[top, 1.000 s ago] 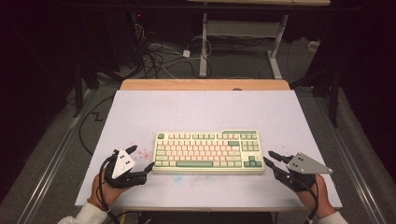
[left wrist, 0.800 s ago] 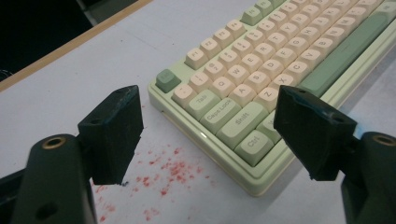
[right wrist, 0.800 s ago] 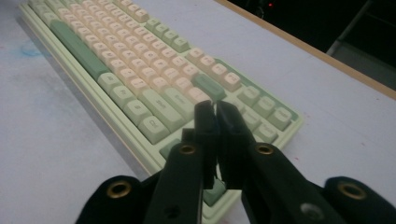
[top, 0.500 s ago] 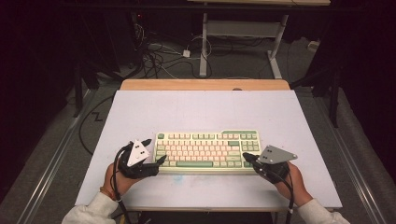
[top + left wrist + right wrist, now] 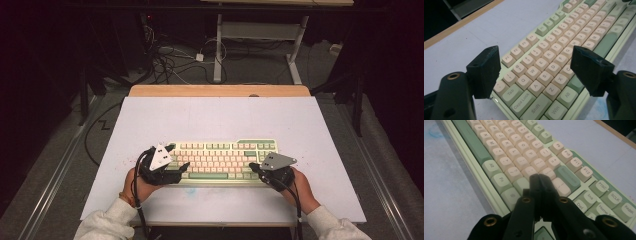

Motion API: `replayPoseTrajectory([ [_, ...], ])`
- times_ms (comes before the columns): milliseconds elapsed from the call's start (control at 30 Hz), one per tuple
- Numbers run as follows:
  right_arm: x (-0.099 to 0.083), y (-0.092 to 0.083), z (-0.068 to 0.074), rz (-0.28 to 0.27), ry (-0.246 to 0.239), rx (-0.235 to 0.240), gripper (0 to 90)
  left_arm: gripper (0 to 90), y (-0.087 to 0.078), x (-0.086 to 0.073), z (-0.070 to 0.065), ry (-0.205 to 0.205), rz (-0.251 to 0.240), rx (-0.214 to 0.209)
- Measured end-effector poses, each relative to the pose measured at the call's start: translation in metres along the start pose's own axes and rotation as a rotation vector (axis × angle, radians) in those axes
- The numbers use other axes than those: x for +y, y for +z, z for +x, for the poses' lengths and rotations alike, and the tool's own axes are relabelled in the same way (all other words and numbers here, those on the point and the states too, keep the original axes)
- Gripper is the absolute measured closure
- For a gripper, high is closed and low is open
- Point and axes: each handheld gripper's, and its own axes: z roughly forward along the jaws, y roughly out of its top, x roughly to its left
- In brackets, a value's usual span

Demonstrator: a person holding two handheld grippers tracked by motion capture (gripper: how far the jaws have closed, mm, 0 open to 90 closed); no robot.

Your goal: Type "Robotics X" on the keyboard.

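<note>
A pale green keyboard (image 5: 222, 159) with cream and green keys lies near the front of the white table top (image 5: 220, 117). My left gripper (image 5: 178, 157) hangs open over the keyboard's left end. In the left gripper view, its jaws (image 5: 534, 62) stand wide apart above the letter keys (image 5: 541, 67), with nothing between them. My right gripper (image 5: 252, 166) is shut at the keyboard's right end. In the right gripper view, its closed tips (image 5: 539, 177) sit just above the keys (image 5: 534, 170) beside the big green key (image 5: 567, 178), holding nothing.
A wooden strip (image 5: 220, 91) edges the back of the table. Beyond it, cables (image 5: 175, 62) lie on the dark floor by the legs of another table (image 5: 217, 45). A hand in a white sleeve (image 5: 100, 227) holds each gripper at the front edge.
Both hands have moved inward from beside the keyboard, so the grippers now sit over its two ends. The keyboard has not moved.
</note>
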Motion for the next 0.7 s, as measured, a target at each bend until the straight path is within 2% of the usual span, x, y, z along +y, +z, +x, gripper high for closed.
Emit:
replayPoseTrajectory([
  [200,-0.001,0.004,0.001,0.021,-0.008,0.006,90.0,23.6,0.005,0.001,-0.001,0.005,0.01,-0.019],
  [233,-0.001,0.005,0.001,0.023,-0.001,0.005,90.0,24.2,0.005,0.001,-0.002,-0.002,0.016,-0.037],
  [333,-0.002,0.007,0.001,0.034,-0.008,0.006,90.0,30.5,0.007,0.001,-0.003,0.008,0.028,-0.05],
  [367,-0.003,0.007,0.001,0.034,-0.004,0.005,90.0,38.6,0.009,0.001,-0.003,0.019,0.041,-0.079],
  [433,-0.003,0.008,0.001,0.046,-0.008,0.006,90.0,49.0,0.01,0.001,-0.004,0.024,0.051,-0.084],
  [467,-0.004,0.009,0.002,0.046,-0.007,0.001,90.0,58.1,0.012,0.002,-0.004,0.034,0.066,-0.121],
  [567,-0.004,0.009,0.002,0.045,-0.011,0.0,90.0,76.5,0.015,0.006,-0.004,0.041,0.088,-0.145],
  [667,-0.004,0.009,0.002,0.042,-0.01,-0.002,90.0,87.5,0.02,0.012,-0.004,0.053,0.113,-0.144],
  [700,-0.004,0.009,0.002,0.043,-0.009,-0.003,90.0,87.6,0.022,0.013,-0.005,0.06,0.123,-0.145],
])
